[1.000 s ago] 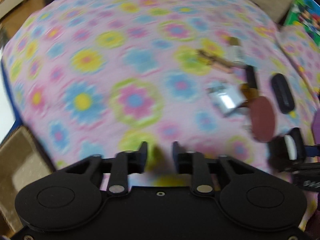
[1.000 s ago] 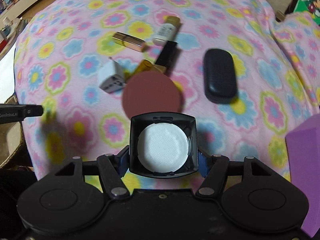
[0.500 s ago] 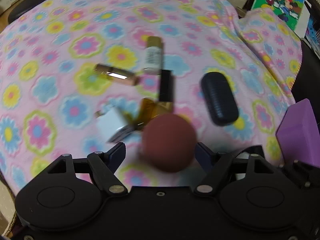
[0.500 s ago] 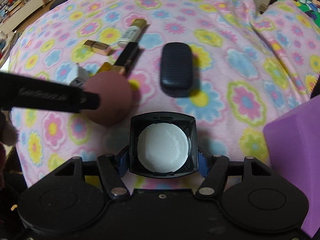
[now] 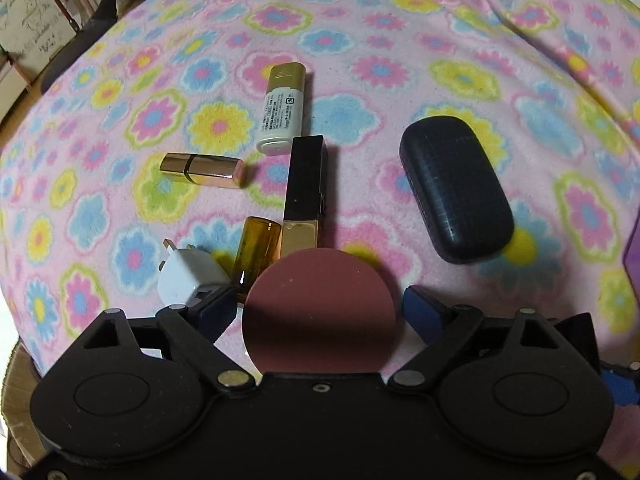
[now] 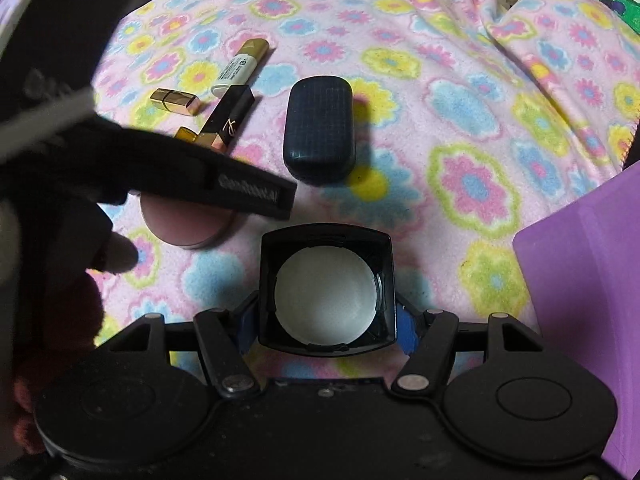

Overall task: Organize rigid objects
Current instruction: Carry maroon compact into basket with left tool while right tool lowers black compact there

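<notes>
Left tool (image 5: 320, 306) jaws have just been opening; they now straddle the brown disc (image 5: 320, 312) on the bed (image 5: 400, 60) without touching. Right tool (image 6: 326, 322) clamps the black compact (image 6: 326, 292). Step: approaching the disc. Next, probably: lower, centre, close.

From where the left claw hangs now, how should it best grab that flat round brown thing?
Probably from straight above, closing across the round brown compact's rim. It lies flat on the blanket, and the left claw already straddles it, open.
</notes>
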